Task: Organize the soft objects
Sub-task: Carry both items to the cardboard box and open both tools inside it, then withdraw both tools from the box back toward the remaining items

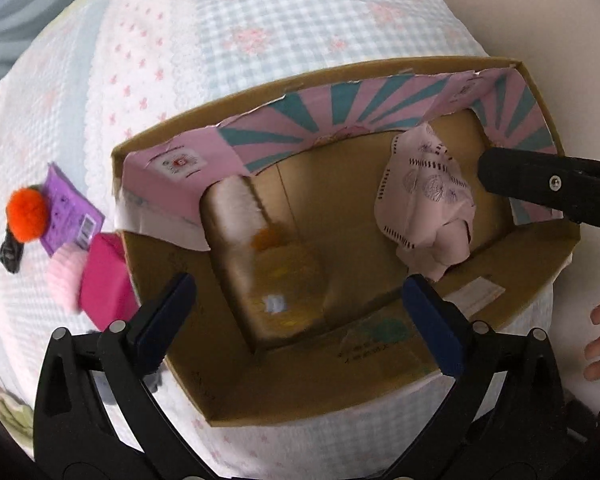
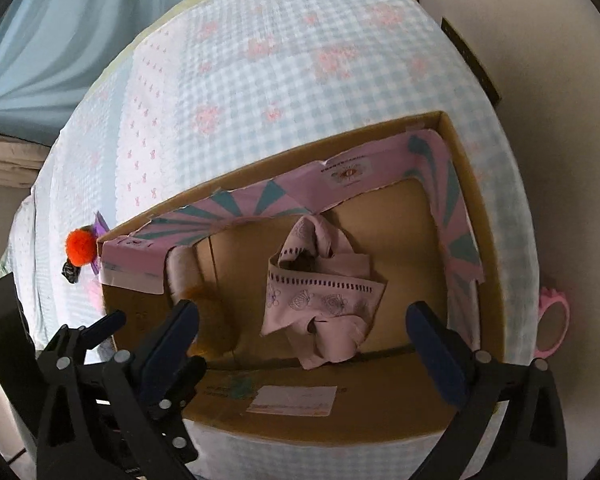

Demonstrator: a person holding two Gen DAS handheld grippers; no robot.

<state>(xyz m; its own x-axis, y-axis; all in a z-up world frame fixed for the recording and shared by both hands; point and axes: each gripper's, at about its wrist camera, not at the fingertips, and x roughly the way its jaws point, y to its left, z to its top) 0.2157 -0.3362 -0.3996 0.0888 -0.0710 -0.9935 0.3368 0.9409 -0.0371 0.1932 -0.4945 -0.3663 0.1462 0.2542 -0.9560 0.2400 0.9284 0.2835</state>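
Note:
An open cardboard box point(image 1: 552, 264) point(image 2: 488, 312) with a pink-and-teal inner lining sits on a checked bedspread. Inside lie a crumpled pale pink printed cloth point(image 1: 424, 208) point(image 2: 320, 300) and a blurred tan soft thing point(image 1: 268, 272) with an orange patch, seen partly in the right wrist view point(image 2: 208, 320). My left gripper point(image 1: 300, 320) is open and empty above the box's near side. My right gripper point(image 2: 304, 336) is open and empty over the cloth; it also shows in the left wrist view point(image 1: 540, 184). Left of the box lie an orange pompom point(image 1: 26, 216) point(image 2: 82, 246), a pale pink fluffy thing point(image 1: 64, 280) and a magenta block point(image 1: 106, 280).
A purple card point(image 1: 70, 208) lies under the pompom, with a small black item point(image 1: 10, 254) beside it. A pink ring-shaped object point(image 2: 552, 324) sits at the bed's right edge. A wall stands to the right. The bedspread point(image 1: 260, 20) stretches beyond the box.

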